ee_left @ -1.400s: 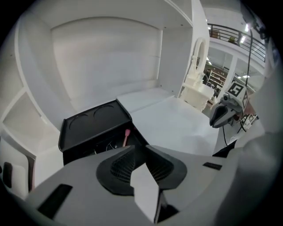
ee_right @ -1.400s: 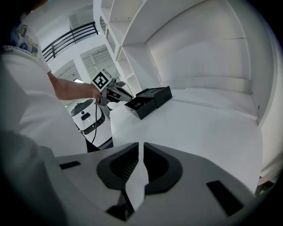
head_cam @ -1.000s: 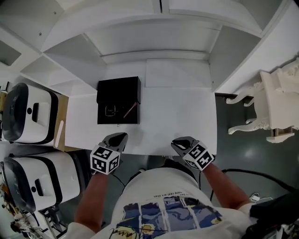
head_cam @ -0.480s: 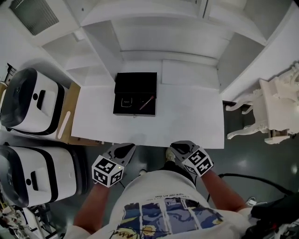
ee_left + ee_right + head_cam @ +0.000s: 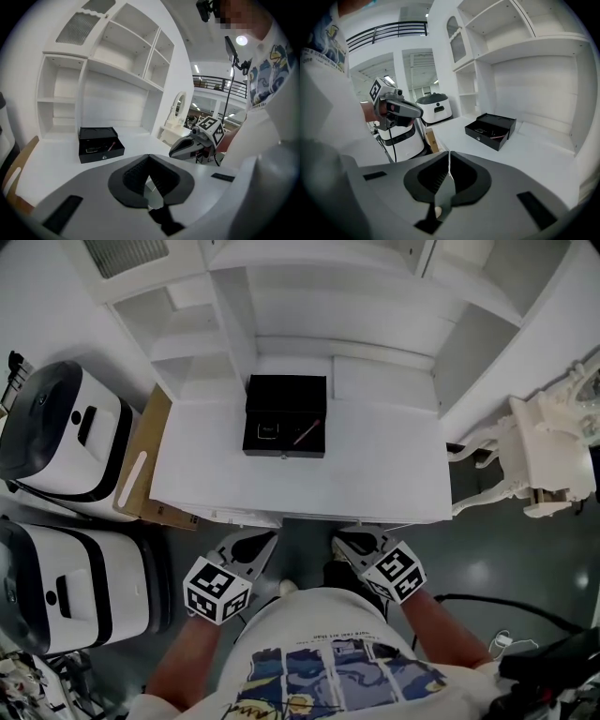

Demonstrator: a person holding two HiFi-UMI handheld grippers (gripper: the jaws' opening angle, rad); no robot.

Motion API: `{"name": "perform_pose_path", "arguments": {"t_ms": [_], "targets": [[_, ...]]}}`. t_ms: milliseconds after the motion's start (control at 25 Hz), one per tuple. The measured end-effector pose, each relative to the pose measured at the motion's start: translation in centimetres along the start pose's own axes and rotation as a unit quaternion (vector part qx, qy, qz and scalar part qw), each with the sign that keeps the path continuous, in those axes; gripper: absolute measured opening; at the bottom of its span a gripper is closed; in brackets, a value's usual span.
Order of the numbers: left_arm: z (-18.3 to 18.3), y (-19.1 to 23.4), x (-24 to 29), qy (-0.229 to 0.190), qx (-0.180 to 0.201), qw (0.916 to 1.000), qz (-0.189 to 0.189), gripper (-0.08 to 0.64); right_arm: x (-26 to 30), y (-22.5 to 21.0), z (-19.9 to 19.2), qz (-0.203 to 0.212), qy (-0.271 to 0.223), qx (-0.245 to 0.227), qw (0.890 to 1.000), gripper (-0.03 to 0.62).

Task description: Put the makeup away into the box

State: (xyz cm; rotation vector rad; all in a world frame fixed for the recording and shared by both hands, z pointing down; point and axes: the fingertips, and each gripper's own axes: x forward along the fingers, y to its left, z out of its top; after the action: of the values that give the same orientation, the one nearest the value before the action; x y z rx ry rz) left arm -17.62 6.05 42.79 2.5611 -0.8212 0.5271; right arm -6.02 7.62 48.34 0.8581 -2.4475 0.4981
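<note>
A black box (image 5: 284, 415) stands open on the white desk (image 5: 375, 474), with a thin red stick (image 5: 307, 432) and a small dark item (image 5: 267, 430) inside. Both grippers hover off the desk's near edge, close to the person's body. My left gripper (image 5: 255, 545) is shut with nothing between its jaws, and so is my right gripper (image 5: 352, 542). In the left gripper view the box (image 5: 100, 144) lies far ahead on the left, beyond the closed tips (image 5: 149, 158), and the right gripper (image 5: 187, 146) shows on the right. The right gripper view has the box (image 5: 490, 130) ahead on the right.
Two white rounded machines (image 5: 56, 442) (image 5: 66, 587) stand left of the desk, with a cardboard panel (image 5: 141, 465) leaning between. White shelves (image 5: 309, 315) rise behind the desk. A white ornate chair (image 5: 548, 451) stands at the right on the dark floor.
Both grippers have drawn back from the desk's front edge toward the person and risen. The box now sits farther from them. Both stay shut.
</note>
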Motion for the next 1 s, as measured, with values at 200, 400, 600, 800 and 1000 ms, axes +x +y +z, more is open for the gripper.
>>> {"name": "perform_pose_path", "arguments": {"t_ms": [200, 400, 600, 800, 1000], "targets": [[-0.6, -1.1, -2.2, -0.014, 0.006, 0.9999, -0.006, 0.014, -0.6, 2.7, 0.2, -0.006, -0.007, -0.009, 1.0, 0.032], [-1.7, -1.9, -3.4, -0.017, 0.009, 0.9998, -0.008, 0.014, -0.9, 4.6, -0.1, -0.006, -0.007, -0.017, 1.0, 0.031], [-2.2, -2.3, -4.6, -0.018, 0.014, 0.9997, -0.012, 0.014, -0.7, 6.0, 0.4, -0.006, -0.009, -0.024, 1.0, 0.029], [-2.7, -1.9, -5.5, -0.016, 0.016, 0.9996, -0.018, 0.014, -0.2, 7.2, 0.6, -0.007, -0.01, -0.029, 1.0, 0.029], [-2.9, -1.4, -6.3, -0.019, 0.014, 0.9996, -0.013, 0.014, 0.3, 7.9, 0.6, -0.004, -0.006, -0.035, 0.999, 0.029]]}}
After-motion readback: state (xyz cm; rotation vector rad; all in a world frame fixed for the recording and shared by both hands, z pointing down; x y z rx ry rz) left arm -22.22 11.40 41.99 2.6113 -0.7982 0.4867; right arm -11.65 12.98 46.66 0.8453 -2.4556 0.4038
